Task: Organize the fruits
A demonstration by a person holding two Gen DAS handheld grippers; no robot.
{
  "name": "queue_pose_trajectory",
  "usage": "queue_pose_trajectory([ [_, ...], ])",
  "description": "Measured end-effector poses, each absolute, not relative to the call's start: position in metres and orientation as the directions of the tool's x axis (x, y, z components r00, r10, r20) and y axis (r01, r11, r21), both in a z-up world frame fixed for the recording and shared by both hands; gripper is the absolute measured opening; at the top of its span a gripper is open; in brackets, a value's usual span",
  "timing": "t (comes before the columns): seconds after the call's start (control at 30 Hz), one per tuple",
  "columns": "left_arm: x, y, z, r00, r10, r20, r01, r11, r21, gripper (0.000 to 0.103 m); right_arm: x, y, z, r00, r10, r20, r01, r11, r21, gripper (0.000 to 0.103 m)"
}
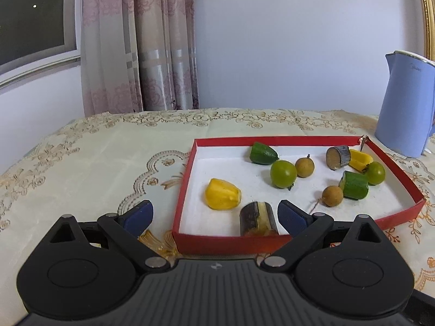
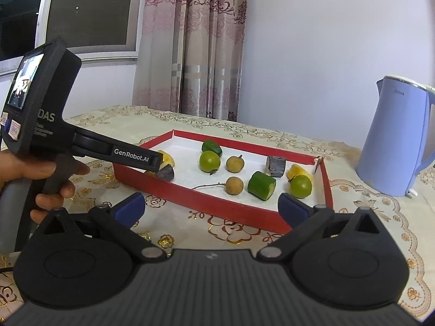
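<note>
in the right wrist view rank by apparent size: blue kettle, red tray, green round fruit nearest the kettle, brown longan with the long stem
1. Shallow red cardboard tray
2. Tall light-blue plastic kettle, close behind it in apparent size
3. Round green fruit
4. Small round brown longan

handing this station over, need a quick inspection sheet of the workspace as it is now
surface: table under a cream tablecloth with gold floral print.
job's things: red tray holding two green round fruits, two brown longans, two cucumber pieces, two yellow pieces and two dark-skinned cut pieces.
clutter: blue kettle to the right of the tray.
grippers: left gripper open, at the tray's near left corner; right gripper open, short of the tray's near edge.
cables: a thin dark line at the right view's lower left edge; cannot tell.
surroundings: pink curtain, window, plain wall.
</note>
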State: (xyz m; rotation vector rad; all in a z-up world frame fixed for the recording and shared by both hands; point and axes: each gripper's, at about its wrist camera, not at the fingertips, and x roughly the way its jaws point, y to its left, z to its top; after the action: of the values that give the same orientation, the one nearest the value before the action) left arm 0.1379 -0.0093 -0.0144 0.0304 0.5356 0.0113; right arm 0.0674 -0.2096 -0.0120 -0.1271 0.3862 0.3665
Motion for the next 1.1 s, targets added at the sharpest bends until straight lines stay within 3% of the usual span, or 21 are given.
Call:
queue_pose_trajectory([
  [0.57, 0.125, -0.023, -0.022, 0.855, -0.026, -0.518, 0.063, 0.997, 0.053, 0.103, 0.060, -0.220, -0.033, 0.829, 0.261, -0.495, -0.327, 0.944, -0.049, 0.103],
  [1.1, 0.123, -0.022, -0.021, 0.858, -0.050, -0.512, 0.084, 0.996, 0.044, 0.103, 0.065, -0.218, -0.038, 0.809, 0.246, -0.534, -0.324, 0.944, -0.056, 0.103],
])
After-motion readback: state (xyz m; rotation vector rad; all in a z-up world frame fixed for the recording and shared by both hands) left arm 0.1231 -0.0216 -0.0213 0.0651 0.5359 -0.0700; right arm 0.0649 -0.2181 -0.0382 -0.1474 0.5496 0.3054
